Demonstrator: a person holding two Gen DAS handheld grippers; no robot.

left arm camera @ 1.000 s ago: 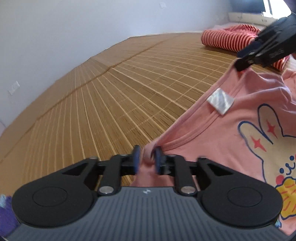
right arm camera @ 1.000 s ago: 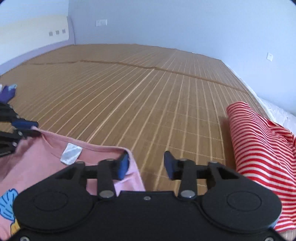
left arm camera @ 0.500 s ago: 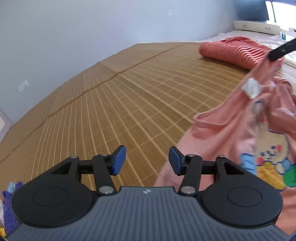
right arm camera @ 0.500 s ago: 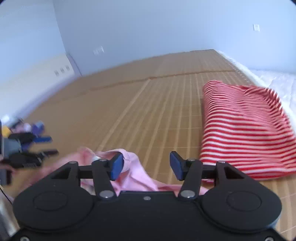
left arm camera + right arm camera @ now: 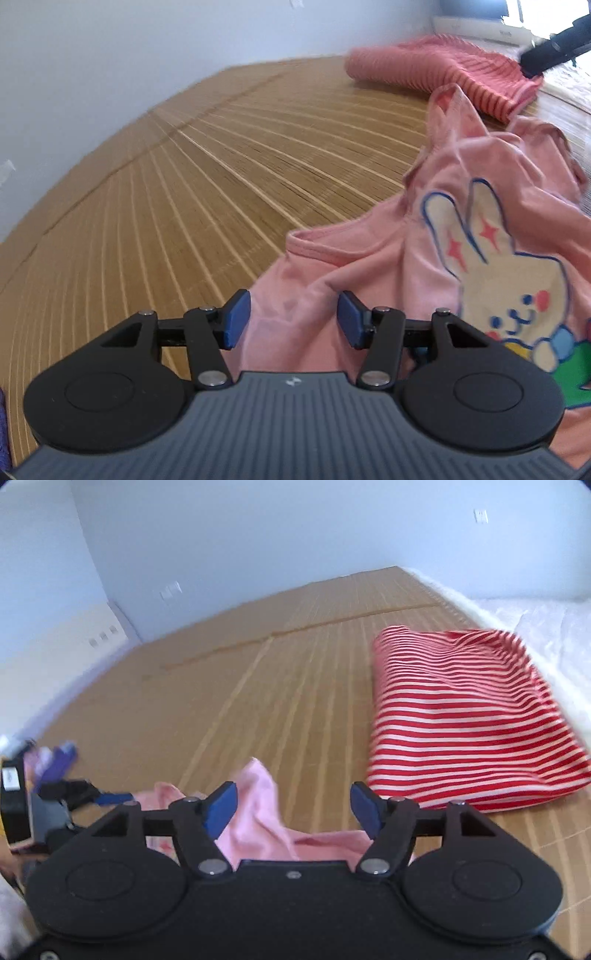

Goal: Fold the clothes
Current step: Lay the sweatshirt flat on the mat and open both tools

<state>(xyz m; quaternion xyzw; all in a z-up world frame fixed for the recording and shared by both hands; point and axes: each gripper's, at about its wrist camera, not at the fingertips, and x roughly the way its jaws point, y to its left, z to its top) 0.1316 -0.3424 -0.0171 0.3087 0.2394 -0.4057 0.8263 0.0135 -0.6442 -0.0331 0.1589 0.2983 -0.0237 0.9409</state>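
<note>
Both tools look the same: the left tool and right tool have black linkage arms, silver pivot screws, blue pads, round black discs and a ribbed grey body.

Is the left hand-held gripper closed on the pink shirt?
No, the left hand-held gripper is open above the pink shirt.

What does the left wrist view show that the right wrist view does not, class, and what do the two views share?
Only the left wrist view shows the rabbit cartoon print on the crumpled pink cotton T-shirt.

Only the right wrist view shows the small purple cloth heap at the far left and the white bedding along the mat's right edge.

Both show the pink T-shirt, the folded red-and-white striped garment, the woven bamboo mat, and both tools: left tool and right tool, each open and gripping nothing.
</note>
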